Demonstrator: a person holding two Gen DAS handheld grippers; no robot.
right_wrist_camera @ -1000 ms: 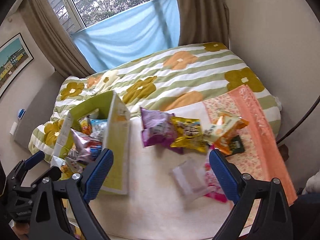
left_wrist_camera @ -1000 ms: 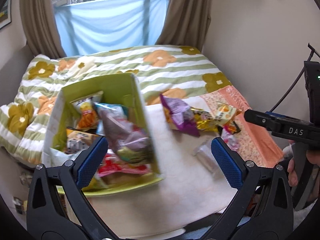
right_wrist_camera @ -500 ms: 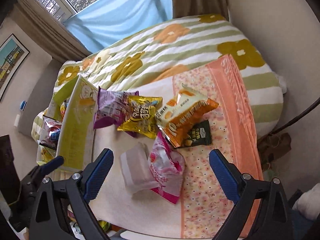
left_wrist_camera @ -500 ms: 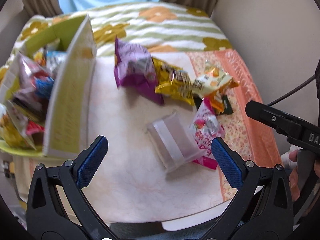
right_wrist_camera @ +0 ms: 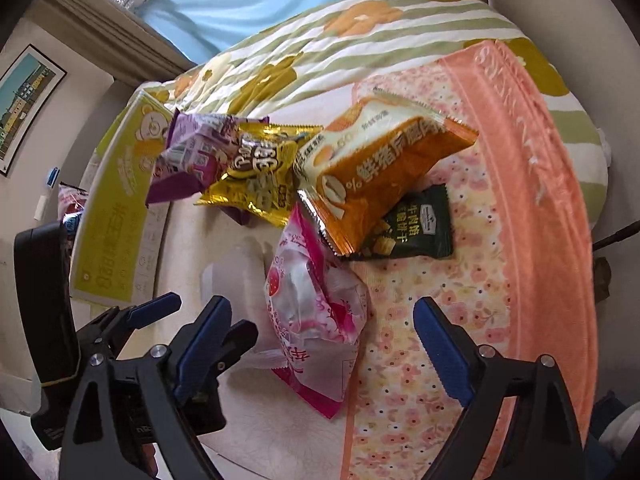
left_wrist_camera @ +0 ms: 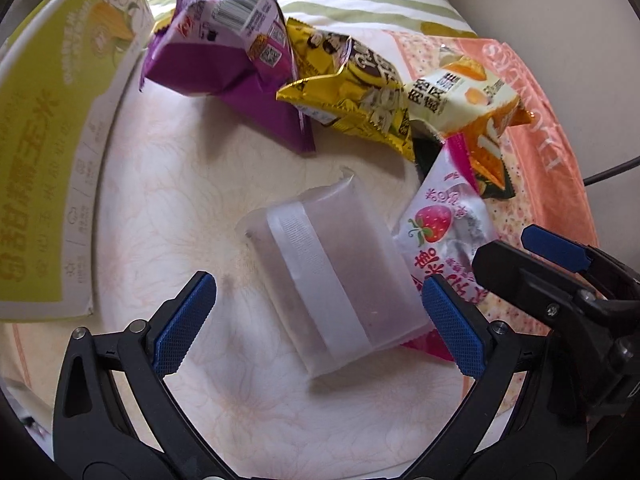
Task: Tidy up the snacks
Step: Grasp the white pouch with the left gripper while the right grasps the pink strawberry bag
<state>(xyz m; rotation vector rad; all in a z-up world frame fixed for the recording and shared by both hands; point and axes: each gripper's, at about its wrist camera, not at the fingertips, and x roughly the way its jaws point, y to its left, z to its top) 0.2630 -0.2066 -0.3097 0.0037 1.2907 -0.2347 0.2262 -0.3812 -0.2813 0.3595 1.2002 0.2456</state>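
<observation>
Left gripper point(left_wrist_camera: 316, 320) fingers apart over translucent packet point(left_wrist_camera: 332, 268); right gripper point(right_wrist_camera: 320, 344) fingers apart, just narrowing, straddling pink strawberry bag point(right_wrist_camera: 316, 304). Risk: packets overlapped lower centre; grippers close, could collide or drag neighbour.

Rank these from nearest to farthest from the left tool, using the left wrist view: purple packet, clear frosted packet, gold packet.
1. Clear frosted packet, lying between the open fingers of the left tool.
2. Gold packet, farther up, right of centre.
3. Purple packet, top left, beside the green box. It is only slightly beyond the gold one.
</observation>
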